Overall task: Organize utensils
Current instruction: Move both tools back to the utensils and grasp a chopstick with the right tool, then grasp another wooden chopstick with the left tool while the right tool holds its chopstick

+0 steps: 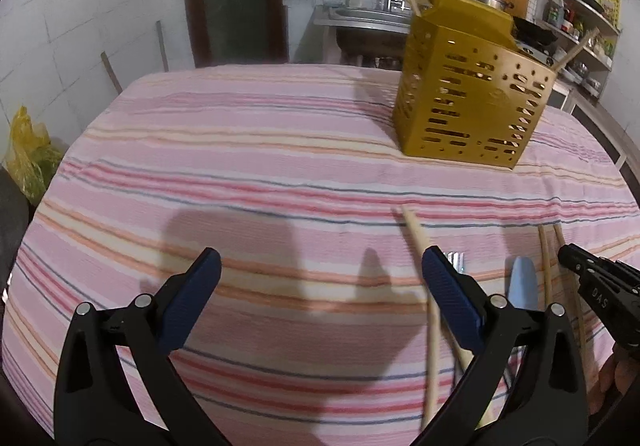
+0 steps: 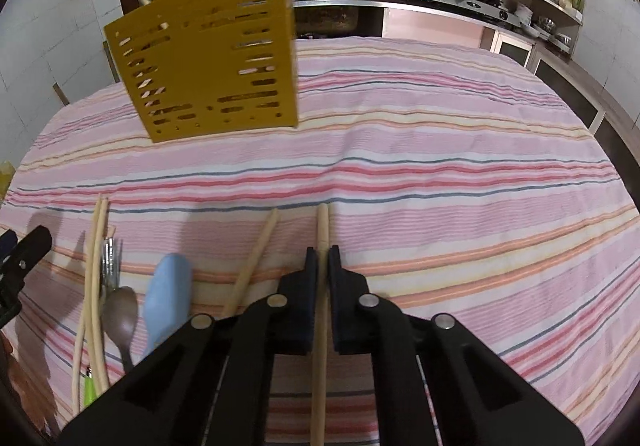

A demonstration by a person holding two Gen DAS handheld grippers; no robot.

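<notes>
Striped cotton cloth (image 2: 440,150), pink, orange and blue-grey, slightly rippled, spread over the surface. Toward the far side, upright, a mustard-gold plastic utensil holder (image 2: 208,70), boxy, pierced with slots and small holes, wooden sticks poking from its top. In the right-wrist view, right gripper (image 2: 322,258) with black jaws pressed in on a pale wooden chopstick (image 2: 322,230), round and slim, running straight between the pads, tip jutting past them toward the holder, rear end hidden under the gripper body. Just left of it, a second chopstick (image 2: 256,258) lying slanted on the cloth. Farther left, a light-blue smooth plastic handle (image 2: 168,298), a dull metal spoon (image 2: 120,310), a pair of long chopsticks (image 2: 96,278), a small green item cut off at the bottom edge, hard to identify. In the left-wrist view, left gripper (image 1: 320,258) with ribbed dark-blue pads spread wide over bare cloth, nothing between them; another chopstick (image 1: 416,234) passing behind the right-hand pad, partly hidden.
</notes>
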